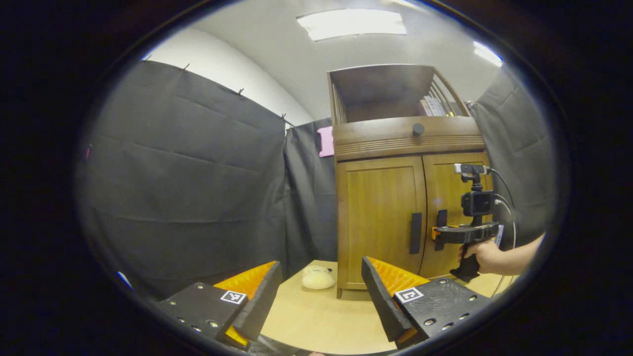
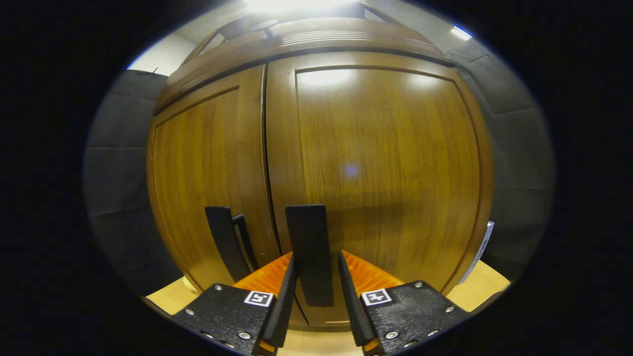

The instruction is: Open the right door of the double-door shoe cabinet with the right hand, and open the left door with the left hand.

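Now: right fingers sit around the right handle

Right gripper (image 2: 315,289) is up close to the shoe cabinet (image 2: 316,163). Its 2 fingers (image 2: 279,301) stand on both sides of the right door handle (image 2: 310,252). That handle is a dark bar, long way up & down, so the fingers flank it left & right. They're partly closed, w/ a thin gap on each side. I can't tell if they press the bar yet, so I'd call it not gripped for sure.

Right door (image 2: 381,168) looks shut, flat w/ the left door (image 2: 198,173). Left door handle (image 2: 227,242) is just beside, on the other side of the seam. It's also a tall dark bar.

From the left gripper view, the left gripper (image 1: 319,291) is well back from the cabinet, w/ fingers spread wide & nothing between them. Both doors lie ahead & a bit to its right. A hand (image 1: 482,257) holds the right gripper at the right handle there.

So the right gripper is way nearer. Next move, I think: squeeze the bar, then pull back toward the person so the door swings out on its far right edge. The left one must go fwd a good way to reach its bar.

A pale soft thing (image 1: 318,278) lies on the counter (image 1: 321,321) near the cabinet's left foot, away from the doors' path I'd guess.
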Demonstrator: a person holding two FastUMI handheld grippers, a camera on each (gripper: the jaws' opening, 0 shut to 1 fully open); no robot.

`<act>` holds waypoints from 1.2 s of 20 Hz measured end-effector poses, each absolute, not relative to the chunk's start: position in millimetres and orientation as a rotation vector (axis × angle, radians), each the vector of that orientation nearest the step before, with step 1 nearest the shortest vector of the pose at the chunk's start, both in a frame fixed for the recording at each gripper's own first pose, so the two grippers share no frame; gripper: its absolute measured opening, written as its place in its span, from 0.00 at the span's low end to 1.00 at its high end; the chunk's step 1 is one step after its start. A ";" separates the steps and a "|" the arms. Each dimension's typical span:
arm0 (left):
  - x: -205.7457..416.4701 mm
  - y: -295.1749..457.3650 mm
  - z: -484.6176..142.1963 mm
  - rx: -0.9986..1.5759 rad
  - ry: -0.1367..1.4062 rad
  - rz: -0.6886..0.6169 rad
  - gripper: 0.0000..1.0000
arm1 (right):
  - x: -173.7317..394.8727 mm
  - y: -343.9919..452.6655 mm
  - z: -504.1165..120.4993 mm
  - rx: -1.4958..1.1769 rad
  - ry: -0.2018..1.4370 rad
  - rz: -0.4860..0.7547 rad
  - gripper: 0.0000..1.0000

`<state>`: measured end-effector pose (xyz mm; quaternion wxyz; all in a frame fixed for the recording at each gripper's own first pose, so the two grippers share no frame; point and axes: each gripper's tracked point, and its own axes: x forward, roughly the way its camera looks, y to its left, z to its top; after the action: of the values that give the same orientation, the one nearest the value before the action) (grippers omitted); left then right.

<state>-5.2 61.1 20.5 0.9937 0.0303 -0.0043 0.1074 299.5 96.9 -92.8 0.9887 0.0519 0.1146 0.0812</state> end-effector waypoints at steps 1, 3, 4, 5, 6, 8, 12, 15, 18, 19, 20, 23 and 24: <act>-6.1 62.0 20.1 0.058 -0.005 0.217 0.93 | 303.6 97.9 -95.8 0.110 0.237 0.167 0.45; -8.3 65.3 17.5 0.057 -0.001 0.224 0.99 | 306.5 100.1 -94.7 0.104 0.232 0.164 0.39; -10.1 67.1 17.1 0.059 0.000 0.233 0.99 | 306.6 100.6 -94.2 0.093 0.225 0.163 0.38; -11.7 69.2 19.2 0.061 0.000 0.239 0.93 | 306.7 98.7 -95.0 0.083 0.222 0.162 0.34; -15.9 70.2 20.4 0.064 -0.004 0.245 0.93 | 306.8 98.0 -94.3 0.083 0.227 0.159 0.30; -19.5 73.4 23.5 0.065 -0.017 0.258 0.99 | 302.2 99.1 -94.2 0.090 0.236 0.151 0.23; -19.6 73.6 28.0 0.067 -0.026 0.262 0.93 | 295.9 96.9 -92.5 0.084 0.232 0.150 0.20; -11.3 73.0 28.3 0.072 -0.029 0.253 0.93 | 281.4 95.1 -91.5 0.080 0.231 0.168 0.20; -6.1 68.1 33.3 0.077 -0.036 0.237 0.93 | 268.9 91.0 -90.5 0.084 0.230 0.169 0.20; -4.6 65.4 34.9 0.079 -0.038 0.231 0.93 | 264.6 89.7 -89.2 0.084 0.228 0.169 0.20; -8.2 59.5 36.6 0.081 -0.041 0.225 0.93 | 259.3 88.2 -88.0 0.083 0.228 0.170 0.20; -11.7 58.6 35.2 0.081 -0.044 0.209 0.92 | 246.2 81.9 -86.1 0.082 0.225 0.175 0.20; -12.4 57.2 34.5 0.079 -0.046 0.204 0.92 | 242.8 80.4 -85.0 0.081 0.224 0.177 0.20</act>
<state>-12.4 57.2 34.5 0.9937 0.0396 -0.0229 0.1020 242.8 80.4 -85.0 0.9890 0.0404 0.1115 0.0882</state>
